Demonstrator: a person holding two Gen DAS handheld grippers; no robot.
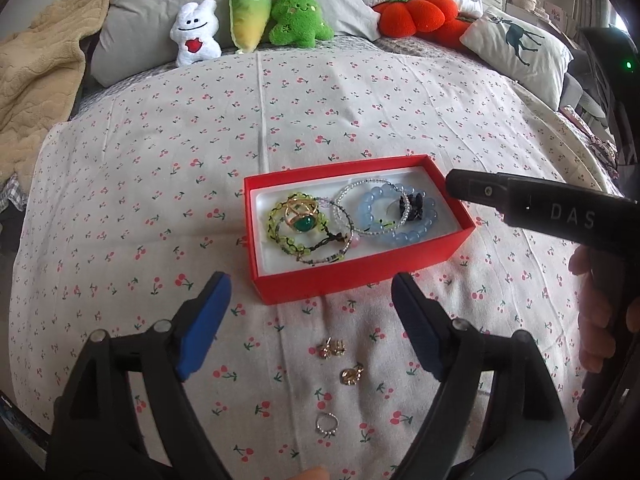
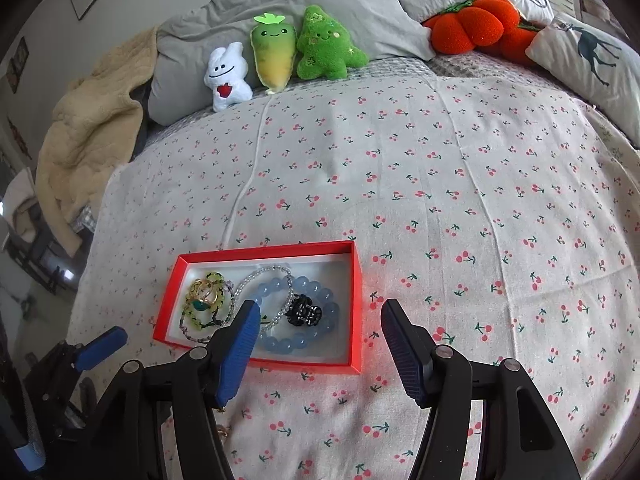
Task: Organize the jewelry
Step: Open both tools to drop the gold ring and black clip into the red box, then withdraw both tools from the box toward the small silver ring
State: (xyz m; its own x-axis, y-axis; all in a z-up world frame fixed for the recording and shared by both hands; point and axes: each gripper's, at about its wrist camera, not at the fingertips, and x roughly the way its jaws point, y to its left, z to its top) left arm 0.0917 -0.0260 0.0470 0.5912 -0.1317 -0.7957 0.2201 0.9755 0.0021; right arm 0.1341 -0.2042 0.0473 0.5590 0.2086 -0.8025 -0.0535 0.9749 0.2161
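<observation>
Earrings and ring only in left view.

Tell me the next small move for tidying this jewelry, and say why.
Probably lower the open left gripper onto the nearest gold earring and close on it. Both grippers look empty, the red box already holds the bracelets, and that earring, a second gold piece and a silver ring lie loose on the bedsheet just below its jaws.

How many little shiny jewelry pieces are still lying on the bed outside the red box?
3: a gold earring nearest the red box, another gold earring just below it, and a silver ring closest to the camera. More may hide behind the grippers.
</observation>
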